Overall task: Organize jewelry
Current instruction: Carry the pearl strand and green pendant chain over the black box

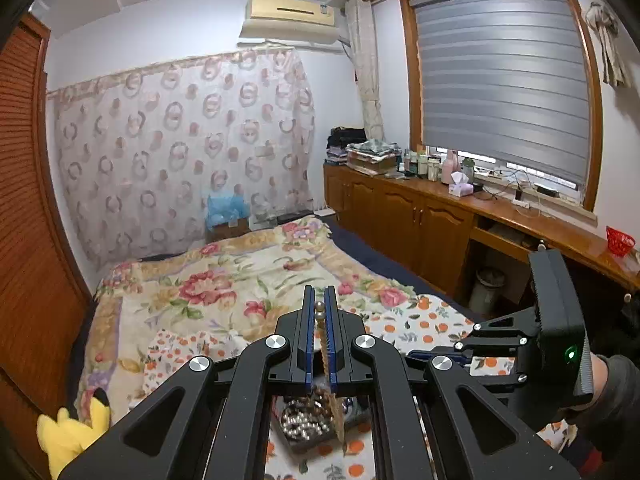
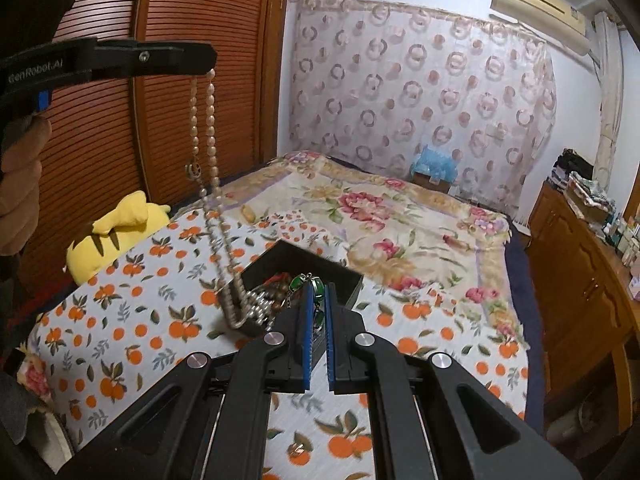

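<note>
My left gripper (image 1: 319,300) is shut on a pink pearl necklace (image 1: 320,314). In the right wrist view the left gripper (image 2: 210,68) holds it high, and the necklace (image 2: 210,152) hangs in a long loop down into a black jewelry box (image 2: 296,264) on the bed. The box holds beads and other jewelry; it also shows under the left gripper (image 1: 304,424). My right gripper (image 2: 319,292) is shut on a green jewelry piece (image 2: 316,283) just above the box. The right gripper also shows at the right of the left wrist view (image 1: 420,356).
The box sits on an orange-print cloth (image 2: 140,320) over a floral bedspread (image 2: 400,216). A yellow plush toy (image 2: 116,232) lies at the bed's left edge by a wooden wardrobe (image 2: 200,120). A wooden counter (image 1: 460,200) with bottles runs along the right.
</note>
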Demonstrator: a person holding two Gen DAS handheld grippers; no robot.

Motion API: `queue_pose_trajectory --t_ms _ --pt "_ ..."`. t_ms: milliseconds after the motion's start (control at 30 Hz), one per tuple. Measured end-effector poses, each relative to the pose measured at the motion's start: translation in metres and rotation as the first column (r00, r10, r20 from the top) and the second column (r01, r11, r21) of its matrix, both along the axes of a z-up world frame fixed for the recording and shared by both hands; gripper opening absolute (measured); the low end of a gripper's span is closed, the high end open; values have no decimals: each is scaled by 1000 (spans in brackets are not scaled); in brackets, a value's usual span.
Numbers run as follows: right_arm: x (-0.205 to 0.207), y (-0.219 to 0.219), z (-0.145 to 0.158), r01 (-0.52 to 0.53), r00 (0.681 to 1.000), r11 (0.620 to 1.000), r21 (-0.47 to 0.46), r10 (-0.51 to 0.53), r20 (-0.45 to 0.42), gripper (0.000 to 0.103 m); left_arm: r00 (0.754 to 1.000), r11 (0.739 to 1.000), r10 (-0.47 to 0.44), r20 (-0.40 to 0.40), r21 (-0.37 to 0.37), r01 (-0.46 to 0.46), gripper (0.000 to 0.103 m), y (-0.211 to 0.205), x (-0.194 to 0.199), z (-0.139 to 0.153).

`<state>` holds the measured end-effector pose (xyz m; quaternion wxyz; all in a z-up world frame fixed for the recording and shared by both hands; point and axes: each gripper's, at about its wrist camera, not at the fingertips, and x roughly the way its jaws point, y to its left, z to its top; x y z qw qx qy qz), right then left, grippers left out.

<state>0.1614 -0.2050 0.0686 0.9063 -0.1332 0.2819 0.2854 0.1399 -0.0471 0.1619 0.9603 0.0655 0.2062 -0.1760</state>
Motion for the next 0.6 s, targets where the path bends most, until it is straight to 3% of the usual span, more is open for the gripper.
queue_pose_trajectory --t_ms 167,300,600 --pt "15 4 7 -5 1000 1000 1 5 12 6 1000 1000 -2 16 -4 2 4 -2 10 7" --pt "26 8 9 -12 1000 1000 11 11 14 6 1000 1000 9 -18 -8 -9 4 -2 23 -3" --pt "62 22 -4 -23 999 999 31 24 -27 6 976 998 48 -214 -29 -55 4 15 57 -84"
